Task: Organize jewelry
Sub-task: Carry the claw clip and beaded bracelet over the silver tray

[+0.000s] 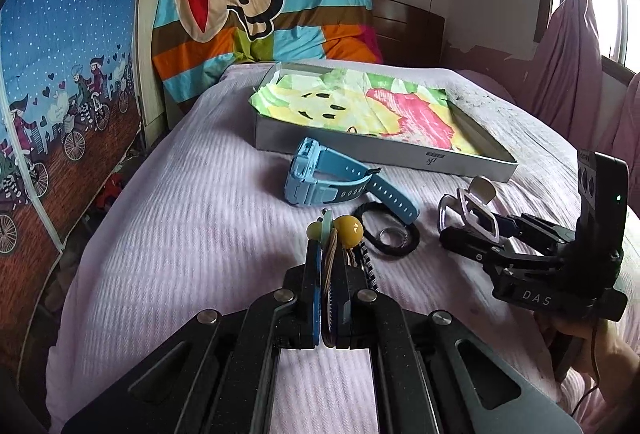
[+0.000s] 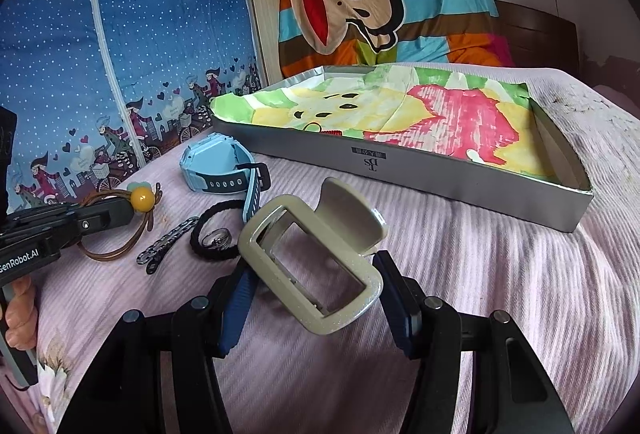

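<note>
- Gripping a beaded cord bracelet, the left gripper has its jaws closed on the brown cord, with the yellow bead and a pale green piece showing just past the tips; in the right wrist view the cord loop hangs from it down to the bed cover.
- The right gripper holds a beige hair claw clip between its blue-padded fingers, jaws clamped on the clip's sides, lifted off the bed.
- Both tools thus carry a piece, so the step in hand appears to be the carry from the pile to the box.
- Just ahead of the left gripper, on the pink cover, lie a black braided hair tie with a small ring inside its loop, a dark chain beside it, and a light blue watch further on, touching the tie's far side.
- The shallow grey box, lined with a coloured cloth, sits toward the far edge of the bed, right of centre; something small already seems to lie near its front wall, too small to name.
- Next, each gripper would need to travel forward over the box's near wall, lower, and open its jaws there; the dangling cord could drag across the watch on the way.
</note>
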{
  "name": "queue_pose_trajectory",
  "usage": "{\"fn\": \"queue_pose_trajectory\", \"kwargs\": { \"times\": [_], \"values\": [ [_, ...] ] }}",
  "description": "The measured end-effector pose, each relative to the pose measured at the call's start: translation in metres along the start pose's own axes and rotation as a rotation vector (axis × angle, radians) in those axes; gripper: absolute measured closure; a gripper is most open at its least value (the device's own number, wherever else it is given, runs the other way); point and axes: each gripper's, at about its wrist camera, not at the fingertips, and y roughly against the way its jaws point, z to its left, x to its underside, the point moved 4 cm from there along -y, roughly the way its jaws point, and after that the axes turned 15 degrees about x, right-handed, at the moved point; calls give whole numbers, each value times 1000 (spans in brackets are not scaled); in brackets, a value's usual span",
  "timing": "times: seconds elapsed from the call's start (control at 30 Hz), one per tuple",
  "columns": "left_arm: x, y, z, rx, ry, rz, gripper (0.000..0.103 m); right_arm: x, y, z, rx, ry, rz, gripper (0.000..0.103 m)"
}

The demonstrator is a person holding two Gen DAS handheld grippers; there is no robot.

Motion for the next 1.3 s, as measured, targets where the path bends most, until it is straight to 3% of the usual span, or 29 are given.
{"fn": "queue_pose_trajectory", "kwargs": {
  "times": [0.2,0.37,0.7,0.9,1.3],
  "values": [
    [-15,4,-6,-1,7,-35,101,-5,8,-5,-6,-31,-35,47],
    [-40,0,-14,-4,-6,-66,101,-29,25,-18,1,-90,-115,47],
    [-102,-32,-10,-14,28,-89,101,-83,10,-44,104,-111,-187,47],
    [-121,-67,3,-34,32,-45,101,-96,-22,-58,127,-177,-165,47],
    [-111,-112,39,-45,151,52,101,-79,-63,-59,118,-185,-34,47]
  ]
}}
